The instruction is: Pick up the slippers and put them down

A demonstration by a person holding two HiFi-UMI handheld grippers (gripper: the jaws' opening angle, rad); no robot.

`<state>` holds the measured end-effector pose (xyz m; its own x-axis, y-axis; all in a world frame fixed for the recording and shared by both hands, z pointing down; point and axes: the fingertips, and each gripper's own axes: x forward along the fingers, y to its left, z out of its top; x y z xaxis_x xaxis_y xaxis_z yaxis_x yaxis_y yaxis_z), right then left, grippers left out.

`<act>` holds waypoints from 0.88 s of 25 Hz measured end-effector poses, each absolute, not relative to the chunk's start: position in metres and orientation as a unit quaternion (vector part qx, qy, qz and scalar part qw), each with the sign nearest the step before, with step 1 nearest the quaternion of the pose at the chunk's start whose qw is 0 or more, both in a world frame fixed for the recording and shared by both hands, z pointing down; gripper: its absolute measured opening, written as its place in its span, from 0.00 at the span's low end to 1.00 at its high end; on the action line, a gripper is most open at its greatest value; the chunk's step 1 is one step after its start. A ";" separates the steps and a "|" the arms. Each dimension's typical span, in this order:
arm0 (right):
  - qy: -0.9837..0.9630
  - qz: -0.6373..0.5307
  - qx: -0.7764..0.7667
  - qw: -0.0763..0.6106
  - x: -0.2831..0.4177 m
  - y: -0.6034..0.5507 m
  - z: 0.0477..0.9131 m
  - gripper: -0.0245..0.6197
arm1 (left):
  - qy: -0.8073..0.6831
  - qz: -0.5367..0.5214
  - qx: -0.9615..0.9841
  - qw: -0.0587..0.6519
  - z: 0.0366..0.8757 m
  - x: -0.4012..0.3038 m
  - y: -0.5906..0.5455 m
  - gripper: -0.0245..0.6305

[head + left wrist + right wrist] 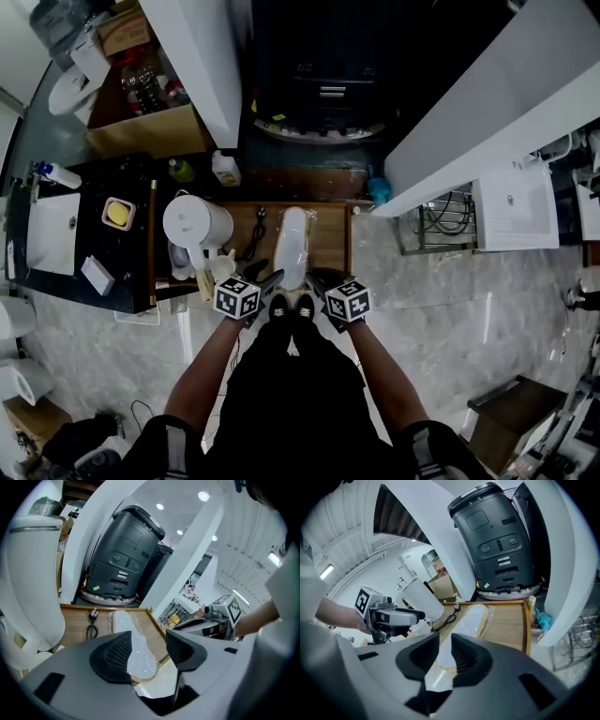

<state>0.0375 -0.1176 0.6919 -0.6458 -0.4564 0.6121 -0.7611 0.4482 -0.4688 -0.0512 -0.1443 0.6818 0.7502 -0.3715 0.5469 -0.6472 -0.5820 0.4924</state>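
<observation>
A wooden worktop (328, 246) with a raised rim stands on a pale marbled floor (450, 319). Slippers (293, 246) wrapped in clear plastic lie lengthwise along its middle. Just left of them lies a coiled black cable (255, 234), its plug toward the far rim. A white jug (195, 223) stands at the left end. A teal thing (378, 190) lies on the floor near the far right corner.

**Glossy film over matt wood**

The slippers (293, 244) are wrapped in clear, glossy plastic film. The tray (330, 246) beneath is made of smooth, matt wood. The floor (450, 319) is laid in polished, veined stone tiles. The jug (195, 223) is finished in glossy white plastic.
</observation>
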 end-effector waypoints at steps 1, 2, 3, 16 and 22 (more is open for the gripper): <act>-0.828 0.371 0.367 0.203 0.037 -0.114 0.687 0.17 | -0.292 0.193 0.869 0.349 0.677 -0.050 -0.142 0.39; -0.831 0.367 0.366 0.202 0.038 -0.111 0.681 0.16 | -0.291 0.189 0.871 0.347 0.672 -0.048 -0.139 0.38; -0.834 0.362 0.364 0.200 0.038 -0.108 0.675 0.15 | -0.290 0.186 0.873 0.346 0.668 -0.047 -0.137 0.37; -0.866 0.315 0.344 0.181 0.035 -0.081 0.626 0.05 | -0.271 0.100 0.893 0.346 0.602 -0.033 -0.115 0.09; -0.882 0.283 0.333 0.175 0.039 -0.077 0.600 0.05 | -0.271 0.102 0.898 0.330 0.581 -0.038 -0.103 0.06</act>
